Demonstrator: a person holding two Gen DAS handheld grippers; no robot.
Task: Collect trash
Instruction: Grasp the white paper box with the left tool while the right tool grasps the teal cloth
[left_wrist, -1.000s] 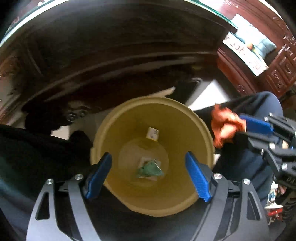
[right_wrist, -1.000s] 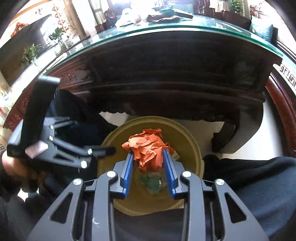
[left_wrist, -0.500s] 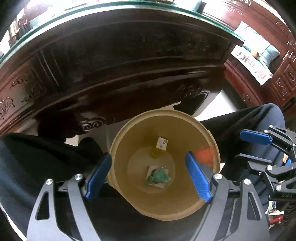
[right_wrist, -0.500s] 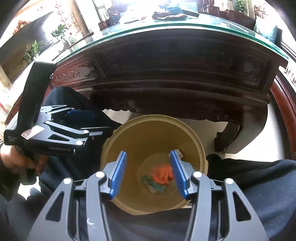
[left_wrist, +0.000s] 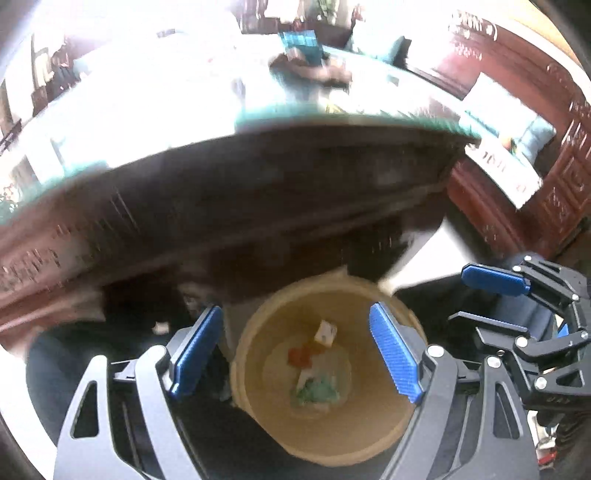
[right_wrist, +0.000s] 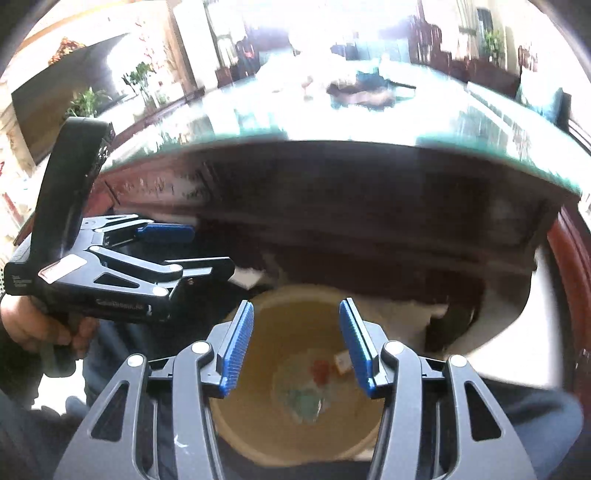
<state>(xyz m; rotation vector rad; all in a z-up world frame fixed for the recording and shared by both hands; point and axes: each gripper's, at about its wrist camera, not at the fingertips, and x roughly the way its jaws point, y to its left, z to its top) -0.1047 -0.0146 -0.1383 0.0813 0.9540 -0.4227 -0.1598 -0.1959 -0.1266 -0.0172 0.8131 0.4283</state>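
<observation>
Fingers (right_wrist: 352, 339) on the right gripper (right_wrist: 295, 343) are sitting partly open and holding nothing over the bin (right_wrist: 258, 439), where the orange paper (right_wrist: 320, 370) is lying, so both empty grippers, the left gripper (left_wrist: 295, 354) wide open, should be going up slowly to the counter (right_wrist: 369, 122) for more trash.

Your left gripper (left_wrist: 295, 354) and right gripper (right_wrist: 295, 345) both hang above the bin (left_wrist: 384, 441), which stands on the floor between your legs, just before the table (right_wrist: 332, 206). At the bottom of the bin, seen between your left gripper's fingers, lie the crumpled wrapper (left_wrist: 300, 356), a small carton piece (left_wrist: 325, 333) just beyond it, and another crumpled scrap (left_wrist: 317, 387) nearer you. Your right gripper sits to the right of the left one, and items you cannot make out lie on the tabletop far beyond both.
</observation>
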